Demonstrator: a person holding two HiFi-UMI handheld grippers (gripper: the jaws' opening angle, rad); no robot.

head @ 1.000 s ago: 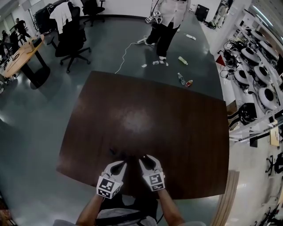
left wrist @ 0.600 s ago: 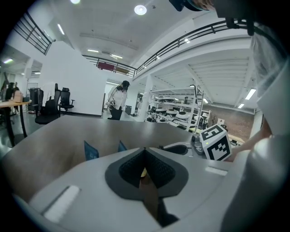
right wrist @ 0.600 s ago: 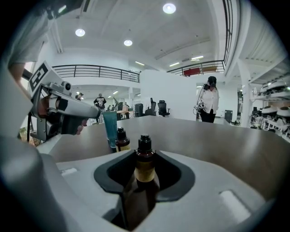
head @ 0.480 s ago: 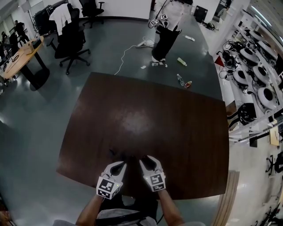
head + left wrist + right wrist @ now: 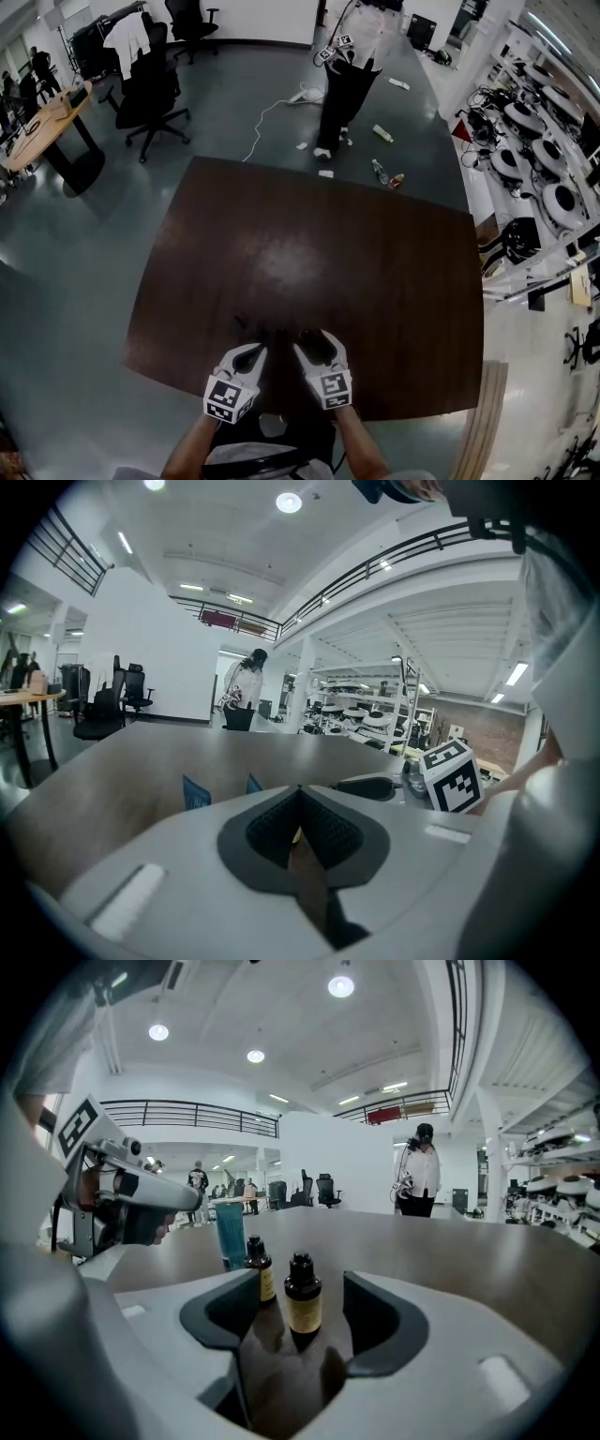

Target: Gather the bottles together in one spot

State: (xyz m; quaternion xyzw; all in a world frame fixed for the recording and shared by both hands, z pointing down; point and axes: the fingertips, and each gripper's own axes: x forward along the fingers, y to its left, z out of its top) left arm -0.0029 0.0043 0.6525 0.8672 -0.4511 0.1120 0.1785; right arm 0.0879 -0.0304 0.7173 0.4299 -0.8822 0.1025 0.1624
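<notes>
Right claw (image 5: 301, 1283): wide, jaws just opened. Dark bottle (image 5: 303, 1309) stands loose between them on the table (image 5: 450, 1241). Second dark bottle (image 5: 261, 1274) and blue bottle (image 5: 231, 1232) are just left of that bottle. Left claw (image 5: 300, 791): closed, empty. Gathering judged nearly complete.

White-shelled left tongs (image 5: 253, 351) and right tongs (image 5: 314, 342) have dark grey pads (image 5: 384, 1326) and black-and-white marker cubes (image 5: 228, 397).

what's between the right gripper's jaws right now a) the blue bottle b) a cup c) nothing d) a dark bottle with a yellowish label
d: the right gripper has just been opening its jaws, and the dark bottle stands between them, clear of both pads.
</notes>
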